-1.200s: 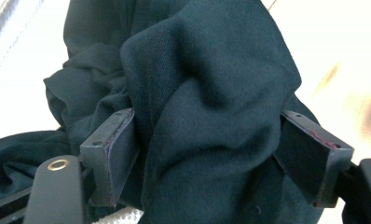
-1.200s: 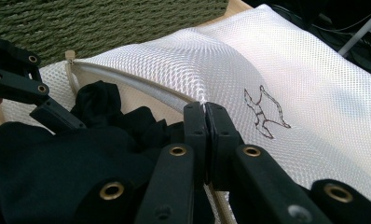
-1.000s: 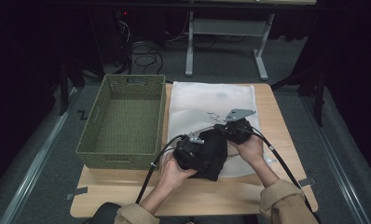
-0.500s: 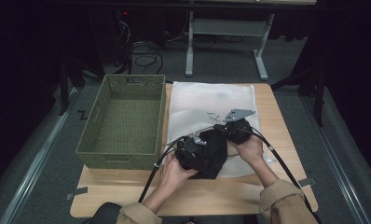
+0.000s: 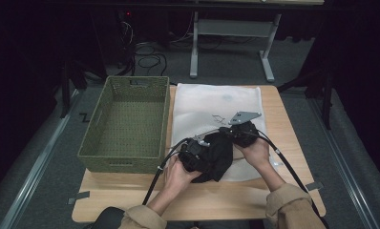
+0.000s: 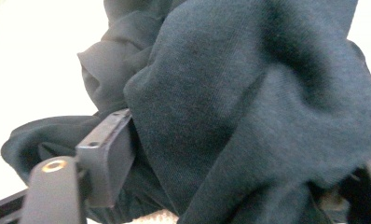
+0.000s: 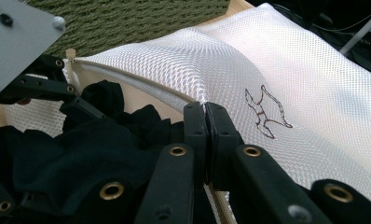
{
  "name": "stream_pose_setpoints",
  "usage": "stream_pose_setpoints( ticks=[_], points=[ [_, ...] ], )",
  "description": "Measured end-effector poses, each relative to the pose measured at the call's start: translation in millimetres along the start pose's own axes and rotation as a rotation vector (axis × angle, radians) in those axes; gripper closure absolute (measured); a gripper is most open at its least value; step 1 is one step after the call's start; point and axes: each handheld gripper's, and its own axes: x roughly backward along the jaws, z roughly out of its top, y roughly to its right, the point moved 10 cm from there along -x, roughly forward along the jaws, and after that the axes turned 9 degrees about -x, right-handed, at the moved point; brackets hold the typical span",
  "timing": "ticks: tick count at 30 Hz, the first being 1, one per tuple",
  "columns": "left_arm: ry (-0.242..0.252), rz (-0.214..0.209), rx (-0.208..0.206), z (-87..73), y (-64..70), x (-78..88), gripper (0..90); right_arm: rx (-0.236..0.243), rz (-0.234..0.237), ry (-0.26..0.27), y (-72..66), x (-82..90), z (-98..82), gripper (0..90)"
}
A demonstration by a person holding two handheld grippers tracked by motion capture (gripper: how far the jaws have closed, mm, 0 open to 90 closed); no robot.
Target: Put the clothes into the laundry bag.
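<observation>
At a wooden table (image 5: pixel 131 200), seen from the high view, the left gripper (image 5: pixel 194 151) carries a bunched dark garment (image 5: pixel 216 155) toward the white mesh laundry bag (image 5: pixel 216 102), just in front of the right gripper (image 5: pixel 240 131); a green basket (image 5: pixel 126 124) stands off to the left gripper's outer side.

In the left gripper view, the jaws, which have just been closing, clamp a thick fold of the garment (image 6: pixel 249 107); loose folds hanging below could snag the bag's rim.

In the right gripper view, the jaws, pressed together, pinch the bag's edge (image 7: pixel 203 101), lifting the mouth. Thin mesh (image 7: pixel 286 79) might slip free, collapsing the opening.
</observation>
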Motion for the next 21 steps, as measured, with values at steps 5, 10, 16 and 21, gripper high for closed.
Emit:
stream_pose_setpoints(
  ticks=[5,10,16,21],
  points=[
    [-0.005,0.010,-0.010,-0.1,-3.1,1.6,38.1,0.002,0.000,-0.001,0.2,-0.1,0.0,89.2],
    [-0.002,0.023,-0.015,3.2,-4.7,5.0,49.2,0.001,0.003,-0.002,0.0,-0.5,-0.1,89.2],
    [0.035,0.036,-0.007,8.7,-7.5,8.8,57.6,-0.005,0.003,0.000,0.1,-0.1,0.0,89.2],
    [0.056,0.047,-0.008,17.5,-11.6,11.5,60.9,-0.006,0.006,0.005,-0.6,0.4,0.5,89.2]
  ],
)
